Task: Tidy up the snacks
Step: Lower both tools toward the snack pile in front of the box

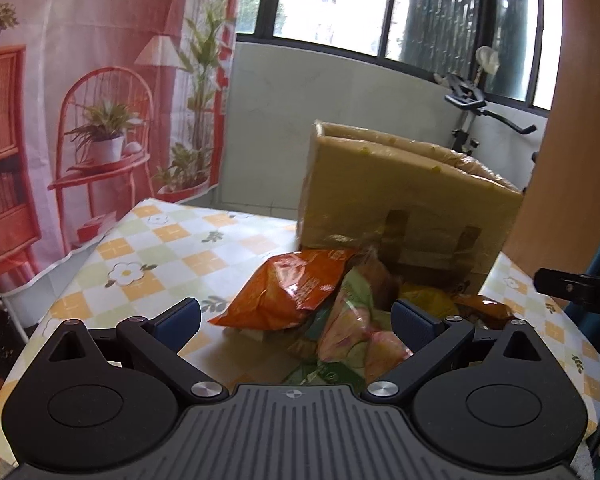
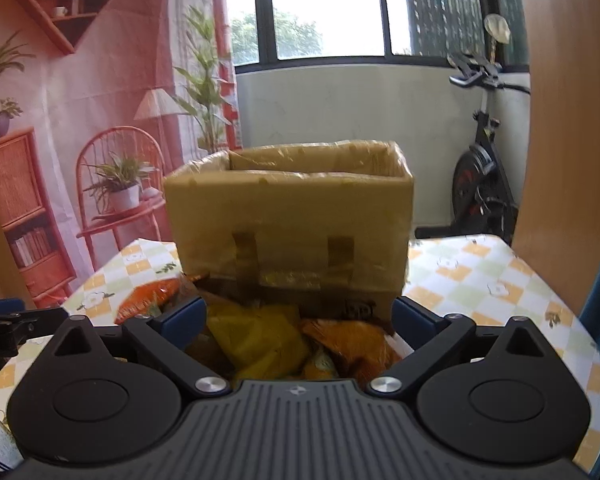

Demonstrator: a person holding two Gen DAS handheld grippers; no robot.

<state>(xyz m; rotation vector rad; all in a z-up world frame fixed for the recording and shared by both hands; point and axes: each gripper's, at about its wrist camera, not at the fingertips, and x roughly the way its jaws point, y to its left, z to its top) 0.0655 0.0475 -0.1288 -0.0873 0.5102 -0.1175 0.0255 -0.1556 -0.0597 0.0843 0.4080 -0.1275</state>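
Observation:
A pile of snack bags lies on the checked tablecloth in front of a taped cardboard box, which also shows in the right wrist view. An orange bag and a pink-green bag lie on the left of the pile. A yellow bag and an orange bag lie on the right of the pile. My left gripper is open just above the pink-green bag. My right gripper is open above the yellow and orange bags. Neither holds anything.
The table carries a floral checked cloth with its edges at left and right. A printed backdrop hangs at the left. An exercise bike stands behind the table at right. A wooden panel stands at the far right.

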